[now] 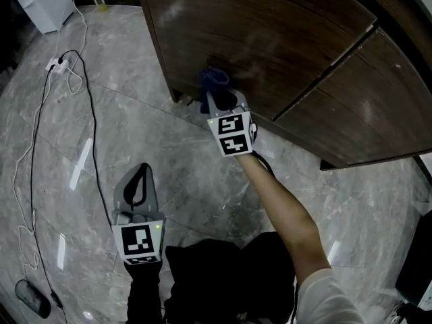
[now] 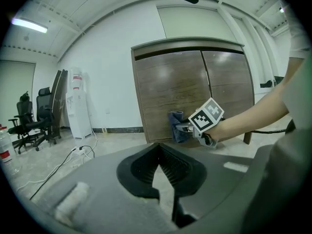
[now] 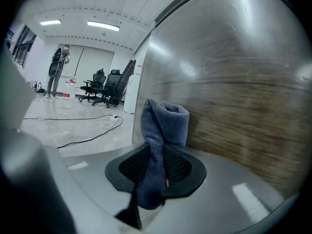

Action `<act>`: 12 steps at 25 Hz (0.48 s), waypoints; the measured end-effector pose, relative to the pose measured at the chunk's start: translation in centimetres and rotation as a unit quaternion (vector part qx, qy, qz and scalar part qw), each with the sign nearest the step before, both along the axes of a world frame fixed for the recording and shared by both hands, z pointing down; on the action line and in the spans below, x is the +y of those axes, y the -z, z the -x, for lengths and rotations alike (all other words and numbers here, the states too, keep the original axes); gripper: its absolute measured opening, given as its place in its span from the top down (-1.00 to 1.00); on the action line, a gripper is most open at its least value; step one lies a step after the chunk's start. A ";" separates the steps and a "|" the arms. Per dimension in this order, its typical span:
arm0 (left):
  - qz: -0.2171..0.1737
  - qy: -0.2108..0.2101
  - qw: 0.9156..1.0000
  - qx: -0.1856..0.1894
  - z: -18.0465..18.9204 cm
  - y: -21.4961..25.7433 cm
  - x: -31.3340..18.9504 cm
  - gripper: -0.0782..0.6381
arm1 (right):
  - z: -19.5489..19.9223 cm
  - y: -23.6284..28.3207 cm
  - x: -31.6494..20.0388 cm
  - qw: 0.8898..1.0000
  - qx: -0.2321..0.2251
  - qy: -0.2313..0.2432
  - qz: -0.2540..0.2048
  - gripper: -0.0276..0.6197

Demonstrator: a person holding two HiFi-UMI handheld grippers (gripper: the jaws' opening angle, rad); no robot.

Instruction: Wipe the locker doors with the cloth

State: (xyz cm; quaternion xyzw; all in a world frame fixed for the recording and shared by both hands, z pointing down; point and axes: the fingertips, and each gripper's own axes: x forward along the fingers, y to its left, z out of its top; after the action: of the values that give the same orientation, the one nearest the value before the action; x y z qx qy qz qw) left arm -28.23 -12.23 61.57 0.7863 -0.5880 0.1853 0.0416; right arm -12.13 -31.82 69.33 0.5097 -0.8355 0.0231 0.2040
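Left hand-held gripper sits lowest and closest in the head view, held over the grey marble floor, well apart from the locker. In the left gripper view its jaw tips meet, nothing between them, only floor shows through the gap behind the tips. Bare forearm reaches forward to the right hand-held gripper, which is up at the locker door. Its jaws are partly closed and clamped on a dark blue cloth. In the right gripper view the cloth runs as a folded strip through the pads, hangs a little below them toward the camera, and bunches into a rolled wad past the jaw tips. That wad sits against the brown wood-grain door. From the left gripper view the cloth is low on the left-hand door, near its bottom edge, with the right hand-held gripper just right of it. White cable and black cable trail across the floor at the left.
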 end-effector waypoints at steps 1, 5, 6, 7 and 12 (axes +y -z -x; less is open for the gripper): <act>0.001 0.001 1.000 -0.001 0.1 -0.1 0.0 0.78 | 0.1 -0.4 -0.1 1.000 -0.002 -0.001 0.005 0.66; 0.000 0.008 1.000 -0.003 0.7 -0.1 0.1 0.78 | 0.8 -1.9 -0.4 1.000 0.007 0.002 0.013 0.66; 0.000 0.009 1.000 -0.002 0.7 -0.1 0.2 0.78 | 0.9 -2.4 -0.4 1.000 0.011 0.004 0.017 0.66; 0.001 0.008 1.000 -0.002 0.7 0.0 0.3 0.78 | 0.9 -3.0 -0.4 1.000 0.014 0.004 0.022 0.66; -0.001 0.010 1.000 -0.001 1.3 0.2 0.6 0.78 | 1.1 -3.2 -0.6 0.999 0.013 -0.004 0.029 0.66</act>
State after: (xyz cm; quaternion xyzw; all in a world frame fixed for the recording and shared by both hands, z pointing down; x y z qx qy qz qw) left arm -29.52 -11.66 61.40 0.7799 -0.5965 0.1848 0.0418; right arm -13.27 -32.42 72.55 0.5068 -0.8299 0.0415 0.2295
